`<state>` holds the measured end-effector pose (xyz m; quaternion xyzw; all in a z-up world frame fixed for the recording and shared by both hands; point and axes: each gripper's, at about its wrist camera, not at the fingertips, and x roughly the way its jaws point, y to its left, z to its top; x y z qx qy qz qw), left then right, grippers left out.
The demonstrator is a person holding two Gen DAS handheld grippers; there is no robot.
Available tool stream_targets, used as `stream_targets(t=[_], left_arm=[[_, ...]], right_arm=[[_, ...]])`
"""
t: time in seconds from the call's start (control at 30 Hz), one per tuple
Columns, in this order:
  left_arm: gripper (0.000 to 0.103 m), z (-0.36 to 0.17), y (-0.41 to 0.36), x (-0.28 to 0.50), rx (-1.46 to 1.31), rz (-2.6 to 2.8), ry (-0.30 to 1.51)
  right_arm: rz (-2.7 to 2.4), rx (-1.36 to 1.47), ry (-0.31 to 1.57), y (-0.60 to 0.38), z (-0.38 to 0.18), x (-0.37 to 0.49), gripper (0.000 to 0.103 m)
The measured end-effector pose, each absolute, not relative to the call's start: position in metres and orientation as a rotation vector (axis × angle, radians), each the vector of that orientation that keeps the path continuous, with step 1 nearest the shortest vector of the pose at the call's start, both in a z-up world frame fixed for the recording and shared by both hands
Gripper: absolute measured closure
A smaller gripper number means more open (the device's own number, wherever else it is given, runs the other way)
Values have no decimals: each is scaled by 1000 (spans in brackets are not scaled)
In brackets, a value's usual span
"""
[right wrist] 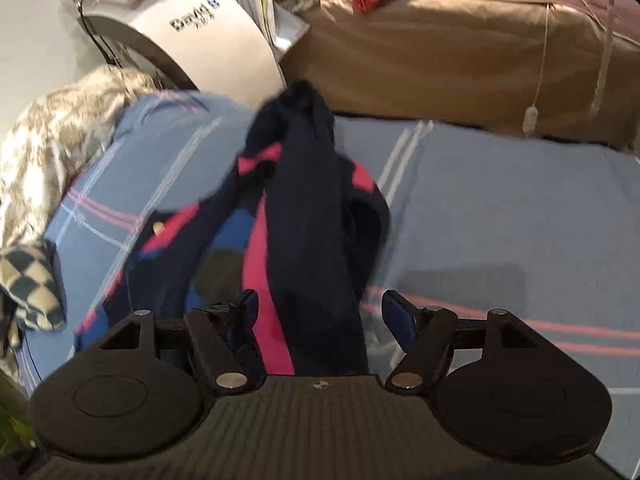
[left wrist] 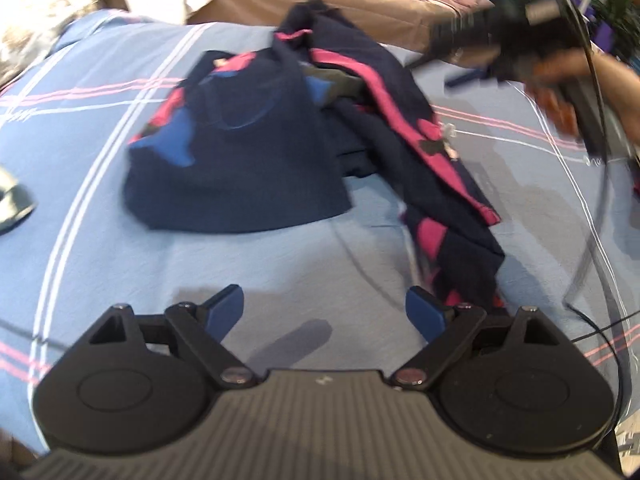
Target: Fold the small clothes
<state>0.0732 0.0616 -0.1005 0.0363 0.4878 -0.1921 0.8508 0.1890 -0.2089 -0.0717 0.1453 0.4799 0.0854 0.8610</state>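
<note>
Left claw (left wrist: 323, 312) jaws apart, empty, above blue striped sheet (left wrist: 100, 184). Right claw (right wrist: 318, 314) jaws apart over crumpled navy-pink garment (right wrist: 308, 200), nothing clamped.

Blue plaid-sheeted bed (left wrist: 280, 256) under crumpled navy-pink garment (left wrist: 248, 152), perhaps a checkered cloth (right wrist: 30, 284) at edge.

Navy garment (left wrist: 248, 160) with pink stripes, seemingly blue patches, light-blue bedsheet (left wrist: 320, 264) with pink-and-white lines
</note>
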Motion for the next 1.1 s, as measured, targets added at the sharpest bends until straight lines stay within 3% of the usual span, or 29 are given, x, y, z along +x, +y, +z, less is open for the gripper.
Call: stream_targets(t=[0.07,0.1,0.13,0.17,0.2,0.33,0.47,0.5,0.57,0.6,0.73,0.87,1.1], left_arm=[[14,-102,49,75,97,-420,1016],[14,-103,43,75,104,-426,1012],[14,-103,40,77,110,-429,1012],[14,-104,36,77,119,-430,1009],[14,-103,36,77,126,-427,1003],[14,-106,42,76,107,-389,1012],[14,-105,55,73,91,-352,1026],[14,-104,58,72,88,-340,1023],[14,-103,65,73,76,-312,1019],[13,-102,70,74,71,-295,1016],[6,-104,89,80,104,-199,968],[6,-114,91,93,194,-167,918],[3,-129,51,107,371,-203,810]], right_arm=[[190,289,1057,-210,-88,177,0],[203,281,1085,-209,-94,175,8],[213,279,1108,-208,-98,176,79],[225,285,1114,-206,-99,178,92],[232,291,1103,-204,-94,180,97],[390,340,965,-178,-39,209,97],[550,693,790,-148,24,268,95],[606,764,778,-135,34,283,87],[722,798,822,-99,47,308,38],[765,764,868,-78,50,316,0],[569,491,881,-55,36,288,0],[358,284,969,-105,-24,243,0],[170,460,1144,-214,-112,115,0]])
